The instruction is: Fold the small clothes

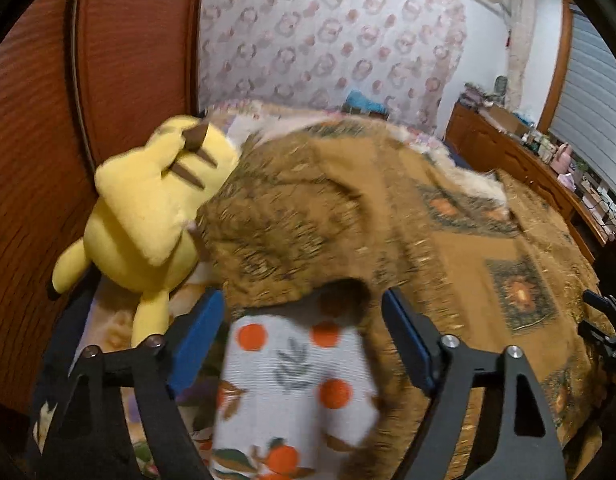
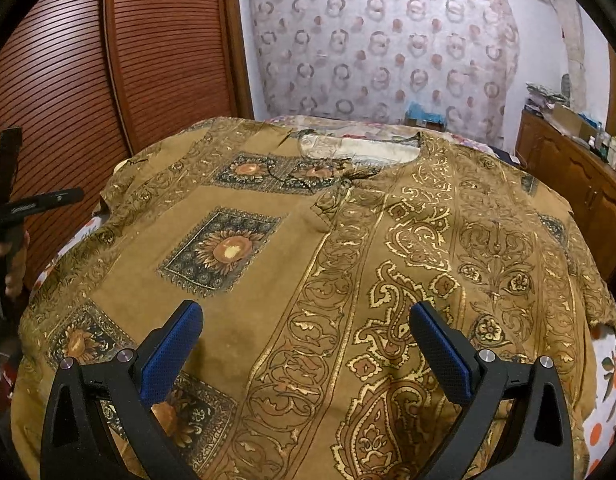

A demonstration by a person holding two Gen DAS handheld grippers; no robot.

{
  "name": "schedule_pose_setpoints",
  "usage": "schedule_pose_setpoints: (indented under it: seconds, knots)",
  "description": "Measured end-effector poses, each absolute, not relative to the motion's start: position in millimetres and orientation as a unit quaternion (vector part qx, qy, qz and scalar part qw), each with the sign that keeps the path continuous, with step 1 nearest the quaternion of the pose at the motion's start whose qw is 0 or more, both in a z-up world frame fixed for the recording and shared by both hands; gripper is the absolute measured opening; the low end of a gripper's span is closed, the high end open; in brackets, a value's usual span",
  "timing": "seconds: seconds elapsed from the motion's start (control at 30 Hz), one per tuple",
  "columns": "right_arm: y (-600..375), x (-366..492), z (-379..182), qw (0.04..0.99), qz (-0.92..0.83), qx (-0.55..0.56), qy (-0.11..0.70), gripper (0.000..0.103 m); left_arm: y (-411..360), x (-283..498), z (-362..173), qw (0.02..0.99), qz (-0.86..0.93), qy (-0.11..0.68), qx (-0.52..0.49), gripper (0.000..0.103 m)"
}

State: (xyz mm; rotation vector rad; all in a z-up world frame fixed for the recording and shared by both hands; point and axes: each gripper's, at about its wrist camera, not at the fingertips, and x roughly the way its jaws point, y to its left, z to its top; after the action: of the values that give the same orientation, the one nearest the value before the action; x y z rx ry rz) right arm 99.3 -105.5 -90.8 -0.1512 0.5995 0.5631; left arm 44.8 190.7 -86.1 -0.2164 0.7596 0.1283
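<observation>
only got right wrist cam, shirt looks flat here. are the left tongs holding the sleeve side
observer: No. The left tongs are open with nothing clamped, though that picture is blurred.
operator: whats under them
observer: The white orange-print sheet, showing where the shirt edge is humped up.
operator: anything in the way on that side
observer: A yellow plush toy sits right beside the shirt's edge, next to the wooden wardrobe.

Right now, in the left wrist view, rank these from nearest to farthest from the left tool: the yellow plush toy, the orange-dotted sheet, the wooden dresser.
1. orange-dotted sheet, directly between the left tool's fingers.
2. yellow plush toy, ahead on the left, by the wardrobe.
3. wooden dresser, far right, across the bed.
</observation>
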Motion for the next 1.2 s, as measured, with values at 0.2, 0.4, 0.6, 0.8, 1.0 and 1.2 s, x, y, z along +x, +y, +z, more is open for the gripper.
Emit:
schedule_pose_setpoints:
  seconds: [0.2, 0.4, 0.6, 0.8, 1.0, 1.2]
  knots:
    - [-106, 99, -92, 0.915, 0.27, -0.071, 0.291, 0.102, 200, 62, -111, 0.901, 0.056, 0.421, -0.087, 0.065]
    - [-102, 100, -94, 0.915, 0.268, -0.073, 0.292, 0.102, 202, 75, -113, 0.901, 0.066, 0.425, -0.054, 0.041]
    - [-103, 98, -95, 0.915, 0.269, -0.07, 0.292, 0.102, 205, 75, -101, 0.913, 0.072, 0.4, -0.025, 0.01]
    - [-103, 98, -95, 0.914, 0.269, -0.074, 0.295, 0.102, 186, 69, -48, 0.945, 0.071, 0.32, -0.006, 0.009]
    - [-104, 98, -94, 0.915, 0.267, -0.073, 0.295, 0.102, 131, 94, -5, 0.956, 0.0, 0.292, 0.024, 0.009]
    - [-109, 98, -95, 0.914, 0.269, -0.065, 0.296, 0.102, 75, 97, -9, 0.946, -0.069, 0.312, 0.049, 0.025]
